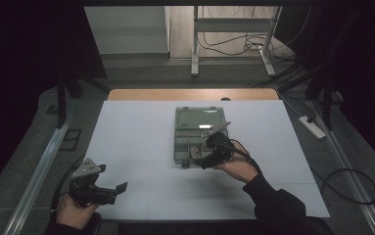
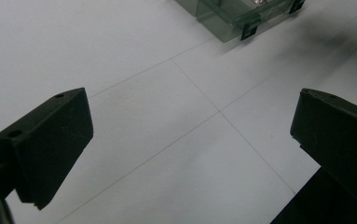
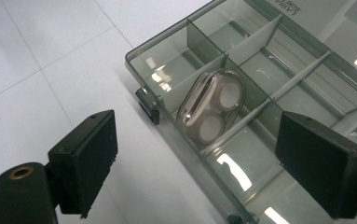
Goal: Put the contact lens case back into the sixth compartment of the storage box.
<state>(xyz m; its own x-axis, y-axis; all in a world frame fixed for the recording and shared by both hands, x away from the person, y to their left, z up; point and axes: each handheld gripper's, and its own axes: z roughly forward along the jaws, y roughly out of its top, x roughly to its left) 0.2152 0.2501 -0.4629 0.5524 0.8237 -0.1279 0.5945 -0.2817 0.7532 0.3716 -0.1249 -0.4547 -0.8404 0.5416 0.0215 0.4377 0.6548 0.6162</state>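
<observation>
The small oval case leans tilted in a near compartment of the clear organizer box mid-surface, just beyond the open, empty right tool, while the left tool, also open, hovers near-left over the white surface.

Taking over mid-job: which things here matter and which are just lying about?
In play:
organizer box
lens case, leaning in a front compartment
right claw, open, empty

Lying about:
power strip
floor cables
frame legs
left claw, open over bare table
</observation>
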